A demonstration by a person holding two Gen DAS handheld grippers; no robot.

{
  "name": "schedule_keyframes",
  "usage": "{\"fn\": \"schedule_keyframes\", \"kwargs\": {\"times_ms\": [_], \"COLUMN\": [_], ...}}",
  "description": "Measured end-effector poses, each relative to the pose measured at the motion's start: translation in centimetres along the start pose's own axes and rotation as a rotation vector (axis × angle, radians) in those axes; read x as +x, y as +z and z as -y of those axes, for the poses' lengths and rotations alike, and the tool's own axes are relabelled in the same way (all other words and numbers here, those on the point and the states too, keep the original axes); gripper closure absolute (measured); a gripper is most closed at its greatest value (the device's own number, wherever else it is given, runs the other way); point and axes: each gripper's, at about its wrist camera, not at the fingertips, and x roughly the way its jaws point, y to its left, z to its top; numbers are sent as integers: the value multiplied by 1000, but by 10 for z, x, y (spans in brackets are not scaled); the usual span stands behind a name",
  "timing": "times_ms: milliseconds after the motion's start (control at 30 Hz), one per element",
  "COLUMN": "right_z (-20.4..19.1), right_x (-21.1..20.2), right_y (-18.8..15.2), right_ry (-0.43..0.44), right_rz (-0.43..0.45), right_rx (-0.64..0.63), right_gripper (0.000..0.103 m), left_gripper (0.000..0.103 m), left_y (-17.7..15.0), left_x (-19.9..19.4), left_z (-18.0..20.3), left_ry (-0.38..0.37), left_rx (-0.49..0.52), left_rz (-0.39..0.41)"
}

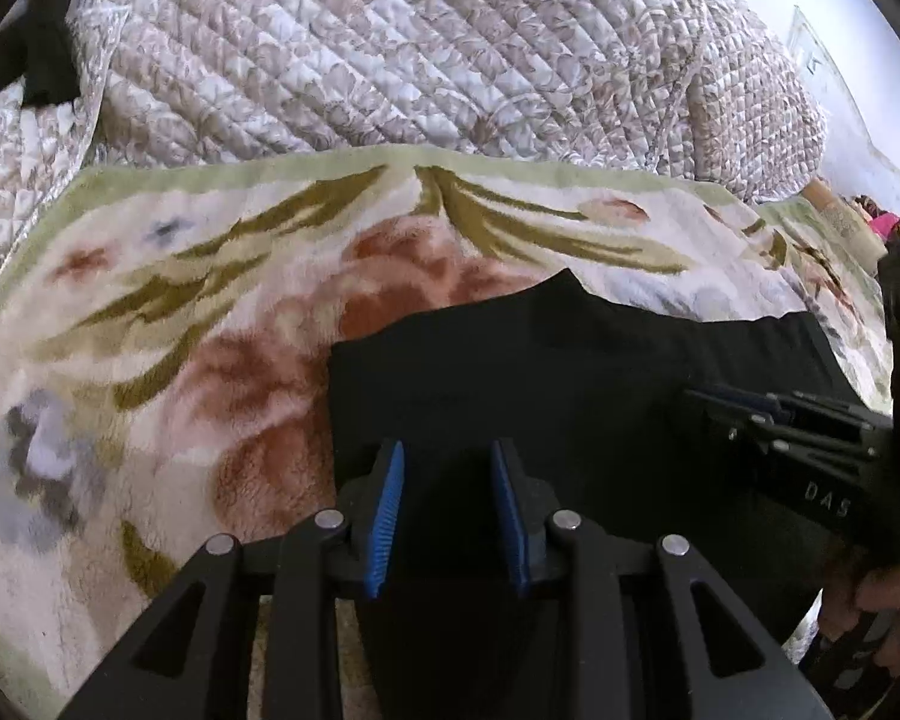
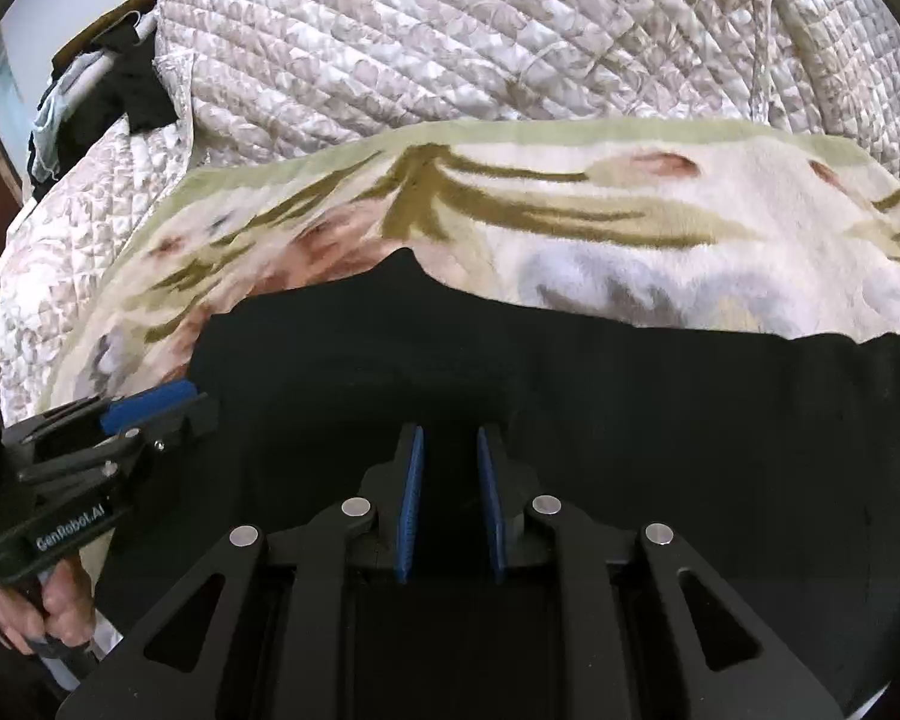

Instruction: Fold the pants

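Observation:
Black pants (image 1: pixel 570 372) lie flat on a floral fleece blanket (image 1: pixel 180 312); they also fill the lower half of the right wrist view (image 2: pixel 630 408). My left gripper (image 1: pixel 448 456) is open, its blue pads just above the pants near their left edge. My right gripper (image 2: pixel 448 441) is open over the middle of the pants. Each gripper shows in the other's view: the right one at the right (image 1: pixel 768 420), the left one at the left (image 2: pixel 150 408). Neither holds cloth.
A quilted beige bedspread (image 1: pixel 390 42) rises behind the blanket, also seen in the right wrist view (image 2: pixel 480 30). Dark clothes (image 2: pixel 120 90) hang at the far left. A hand (image 2: pixel 54 612) grips the left tool's handle.

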Motion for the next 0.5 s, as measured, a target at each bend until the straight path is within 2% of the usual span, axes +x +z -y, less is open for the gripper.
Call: {"fn": "schedule_keyframes", "kwargs": {"times_ms": [267, 400, 500], "right_z": [0, 4, 9], "right_x": [1, 2, 0], "right_y": [0, 2, 2], "right_ry": [-9, -41, -29], "right_rz": [15, 20, 25], "right_rx": [-10, 2, 37], "right_gripper": [85, 85, 85], "left_gripper": [64, 63, 63], "left_y": [1, 1, 1], "left_x": [2, 3, 1], "left_z": [2, 4, 6], "left_ry": [3, 7, 20], "left_rx": [10, 19, 19], "left_rz": [9, 17, 24]}}
